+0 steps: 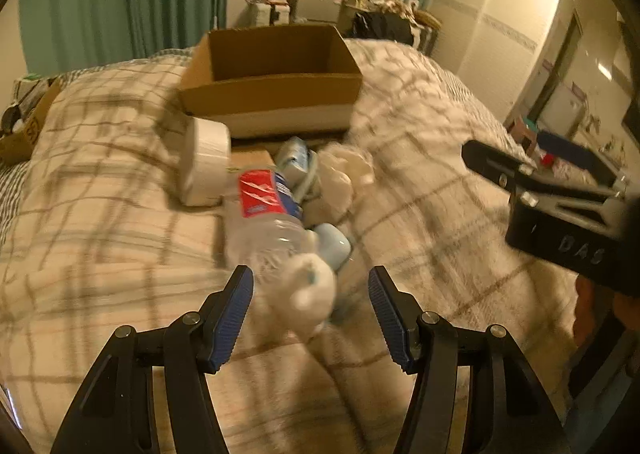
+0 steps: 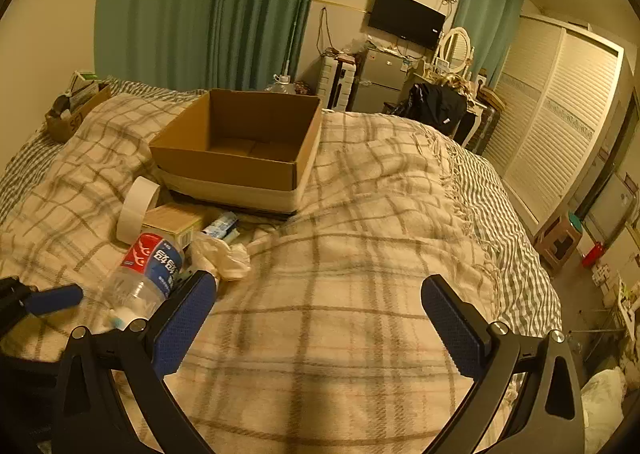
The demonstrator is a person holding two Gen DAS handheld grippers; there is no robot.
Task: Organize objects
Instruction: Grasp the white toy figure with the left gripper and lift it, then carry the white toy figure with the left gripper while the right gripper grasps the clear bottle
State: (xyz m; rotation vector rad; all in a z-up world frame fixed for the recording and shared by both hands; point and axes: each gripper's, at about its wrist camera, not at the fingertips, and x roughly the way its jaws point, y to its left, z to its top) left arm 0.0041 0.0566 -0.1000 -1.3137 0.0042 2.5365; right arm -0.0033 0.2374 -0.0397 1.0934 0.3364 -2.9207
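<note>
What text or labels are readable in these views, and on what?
"DAS": raised letters on the right gripper body, cut off at the edge.
Water bottle label: large white characters on blue and red, too blurred to read.
Small carton and blue packet: print too small.

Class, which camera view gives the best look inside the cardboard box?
The right wrist view: it looks down into the cardboard box, showing its bare floor. The left wrist view shows the box lower and blurred, its floor hidden.

Left gripper (image 1: 311, 314) and right gripper (image 2: 319, 328) both hold jaws spread.
</note>
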